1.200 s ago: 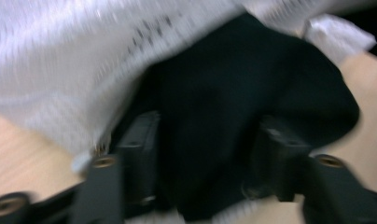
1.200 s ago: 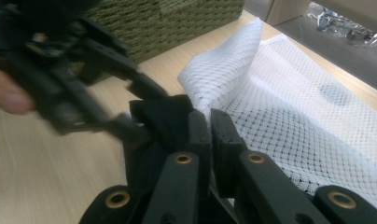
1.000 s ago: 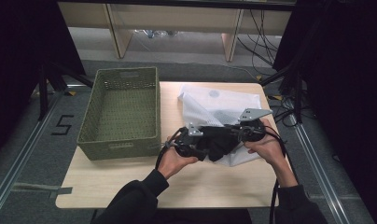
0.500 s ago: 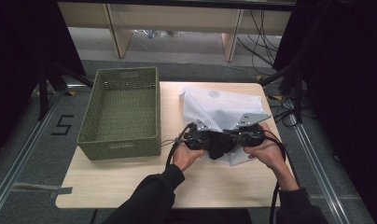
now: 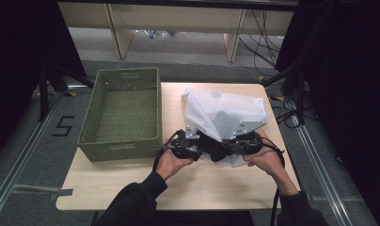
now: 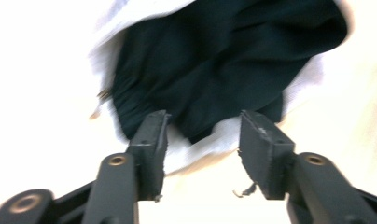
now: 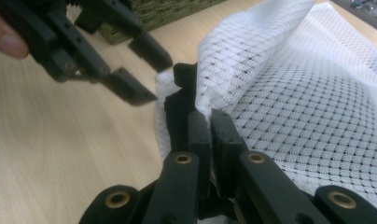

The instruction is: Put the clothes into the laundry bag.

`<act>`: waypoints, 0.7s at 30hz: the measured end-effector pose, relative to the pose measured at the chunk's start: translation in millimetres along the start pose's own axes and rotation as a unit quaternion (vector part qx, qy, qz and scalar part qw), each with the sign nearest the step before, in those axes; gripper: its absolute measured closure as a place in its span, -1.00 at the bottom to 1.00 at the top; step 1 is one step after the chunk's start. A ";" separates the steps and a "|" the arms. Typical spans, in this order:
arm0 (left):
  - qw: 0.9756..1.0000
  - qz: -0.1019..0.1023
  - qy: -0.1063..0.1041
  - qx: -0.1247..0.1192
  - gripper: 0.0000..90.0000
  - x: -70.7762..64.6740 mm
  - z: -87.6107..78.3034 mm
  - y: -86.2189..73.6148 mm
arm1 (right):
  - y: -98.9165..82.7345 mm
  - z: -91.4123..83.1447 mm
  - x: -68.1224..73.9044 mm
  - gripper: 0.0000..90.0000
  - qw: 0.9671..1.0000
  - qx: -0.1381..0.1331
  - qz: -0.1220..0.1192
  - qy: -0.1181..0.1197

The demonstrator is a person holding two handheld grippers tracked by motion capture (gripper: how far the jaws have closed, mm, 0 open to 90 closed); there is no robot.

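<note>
A: What do we see on the wooden table point(image 5: 131, 188)?

B: A white mesh bag point(image 5: 225, 110) lies right of a green basket point(image 5: 122, 113), with a dark cloth point(image 6: 224, 60) at its open near edge.

A: And our grippers?

B: Our right gripper point(image 7: 210, 123) pinches the bag's edge. Our left gripper point(image 6: 203, 140) is spread apart, just before the cloth.
</note>
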State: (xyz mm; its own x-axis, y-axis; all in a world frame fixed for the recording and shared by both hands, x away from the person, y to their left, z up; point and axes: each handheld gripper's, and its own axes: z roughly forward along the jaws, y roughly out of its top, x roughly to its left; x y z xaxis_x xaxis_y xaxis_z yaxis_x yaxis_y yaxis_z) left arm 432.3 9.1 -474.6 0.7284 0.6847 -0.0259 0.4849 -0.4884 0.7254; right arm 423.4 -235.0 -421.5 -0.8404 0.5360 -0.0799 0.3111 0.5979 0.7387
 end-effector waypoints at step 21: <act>1.000 0.023 -0.019 -0.007 0.29 8.8 39.0 5.3 | -2.1 2.2 0.0 0.98 1.000 0.006 -0.002 0.001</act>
State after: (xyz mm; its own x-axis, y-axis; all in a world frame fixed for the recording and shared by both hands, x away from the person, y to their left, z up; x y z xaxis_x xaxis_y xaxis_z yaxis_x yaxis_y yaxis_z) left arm 460.2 -8.6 -497.8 0.7677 0.6406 -0.0177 0.4434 -0.5109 0.7365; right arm 423.7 -234.9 -424.6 -0.8423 0.5328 -0.0813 0.3133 0.6067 0.7306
